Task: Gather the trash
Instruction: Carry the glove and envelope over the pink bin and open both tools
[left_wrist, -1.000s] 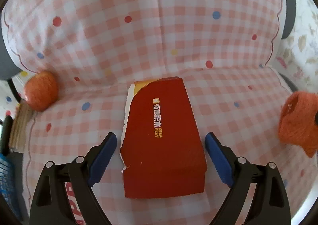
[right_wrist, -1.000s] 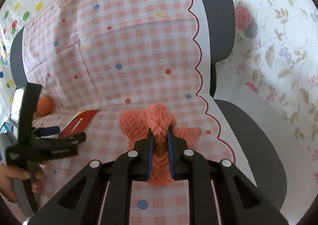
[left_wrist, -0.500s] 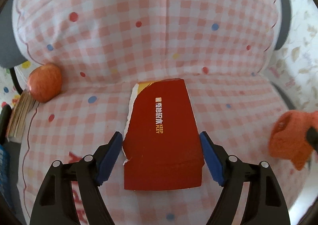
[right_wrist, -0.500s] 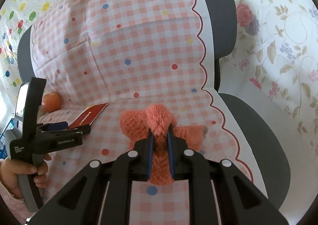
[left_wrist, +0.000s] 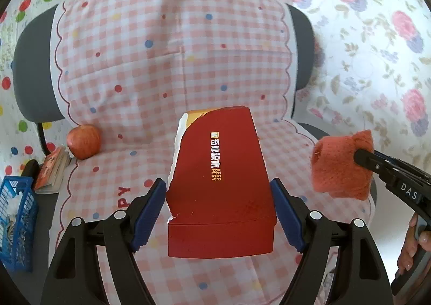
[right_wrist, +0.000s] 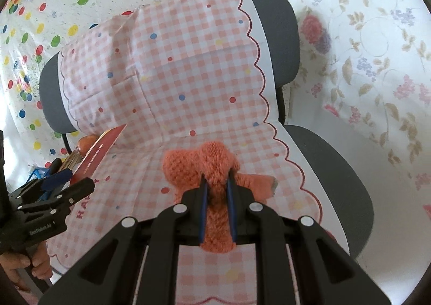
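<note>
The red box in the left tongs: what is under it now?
Under the red box only the checked chair cover shows, some way below. The box hides the seat directly beneath it, so anything lying there cannot be seen.

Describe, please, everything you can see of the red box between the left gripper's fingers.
The red box is flat cardboard, glossy dark red with white and orange lettering down its face and a yellow-orange corner at the far end. Its left edge is torn, showing white board. The left gripper clamps its two long sides between blue pads. The right wrist view shows it tilted, far end raised, clear of the checked cloth.
</note>
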